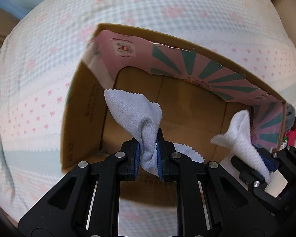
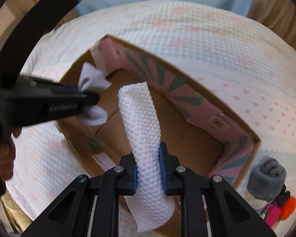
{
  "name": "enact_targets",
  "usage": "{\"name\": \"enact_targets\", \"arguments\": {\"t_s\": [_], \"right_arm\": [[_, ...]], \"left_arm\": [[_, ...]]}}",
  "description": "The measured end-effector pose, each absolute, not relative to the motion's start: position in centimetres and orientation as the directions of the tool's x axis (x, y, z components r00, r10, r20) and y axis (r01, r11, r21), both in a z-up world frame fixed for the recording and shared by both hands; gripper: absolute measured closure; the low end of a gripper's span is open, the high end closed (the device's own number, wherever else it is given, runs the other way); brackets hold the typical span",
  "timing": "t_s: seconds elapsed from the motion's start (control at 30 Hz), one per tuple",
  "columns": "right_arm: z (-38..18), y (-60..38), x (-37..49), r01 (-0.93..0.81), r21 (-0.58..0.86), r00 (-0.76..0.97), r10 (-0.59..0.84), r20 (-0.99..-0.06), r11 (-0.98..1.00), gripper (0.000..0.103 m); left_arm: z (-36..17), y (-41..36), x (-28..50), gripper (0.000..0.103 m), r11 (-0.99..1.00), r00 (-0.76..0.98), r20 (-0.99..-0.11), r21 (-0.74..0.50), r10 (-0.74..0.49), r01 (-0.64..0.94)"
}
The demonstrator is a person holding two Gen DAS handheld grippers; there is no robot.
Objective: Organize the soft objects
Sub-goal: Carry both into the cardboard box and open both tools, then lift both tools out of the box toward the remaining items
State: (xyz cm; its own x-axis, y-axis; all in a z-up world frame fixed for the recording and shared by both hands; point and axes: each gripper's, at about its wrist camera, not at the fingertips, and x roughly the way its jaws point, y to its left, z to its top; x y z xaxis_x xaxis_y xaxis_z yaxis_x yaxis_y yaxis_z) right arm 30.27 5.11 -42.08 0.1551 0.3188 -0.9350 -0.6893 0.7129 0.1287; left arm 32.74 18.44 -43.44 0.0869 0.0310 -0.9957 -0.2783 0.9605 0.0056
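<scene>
Left gripper was clamped on a grey cloth, right gripper pinched a white dimpled cloth, both hanging over the open cardboard box. Best bet: drop lower inside before letting go. Grey fuzzy thing sat at 4 o'clock.

home bedroom, bow-print quilt, cardboard box on it

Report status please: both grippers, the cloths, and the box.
Left gripper shut on grey cloth; right gripper shut on white textured cloth. Both over the open cardboard box, nothing inside visible. Nothing in the way.
</scene>
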Motion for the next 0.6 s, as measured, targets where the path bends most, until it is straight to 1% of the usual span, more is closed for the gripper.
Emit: {"name": "enact_targets", "arguments": {"t_s": [0.13,0.17,0.2,0.23,0.27,0.3,0.47,0.6], "right_arm": [[-43.0,5.3,30.5,-0.687,0.125,0.15,0.308,-0.939,0.716,0.086],[-43.2,5.4,30.5,-0.687,0.121,0.151,0.304,-0.941,0.717,0.082],[-43.3,5.5,30.6,-0.688,0.109,0.157,0.294,-0.943,0.717,0.076],[-43.6,5.5,30.6,-0.694,0.095,0.165,0.286,-0.944,0.714,0.047],[-43.8,5.7,30.7,-0.697,0.096,0.164,0.288,-0.943,0.71,0.005],[-43.9,5.5,30.7,-0.699,0.105,0.163,0.3,-0.94,0.707,0.0],[-43.6,5.1,30.9,-0.672,0.151,0.158,0.339,-0.927,0.725,0.0],[-42.8,4.9,30.5,-0.673,0.143,0.166,0.337,-0.927,0.726,0.0]], "left_arm": [[-43.6,18.0,33.6,0.091,0.961,0.092,-0.995,0.006,0.032,-0.276],[-43.4,18.0,33.8,0.088,0.962,0.105,-0.994,0.011,0.042,-0.274],[-43.3,18.1,34.0,0.069,0.963,0.111,-0.993,0.012,0.044,-0.271],[-43.3,18.2,34.1,0.047,0.963,0.114,-0.993,0.01,0.042,-0.269],[-43.3,18.3,34.3,0.0,0.963,0.117,-0.992,0.004,0.037,-0.27],[-43.3,18.4,34.5,0.0,0.963,0.134,-0.99,-0.004,0.033,-0.271],[-43.1,18.6,34.2,0.0,0.964,0.143,-0.99,-0.025,0.014,-0.265],[-41.9,18.7,33.6,0.0,0.963,0.162,-0.987,-0.035,0.01,-0.269]]}}
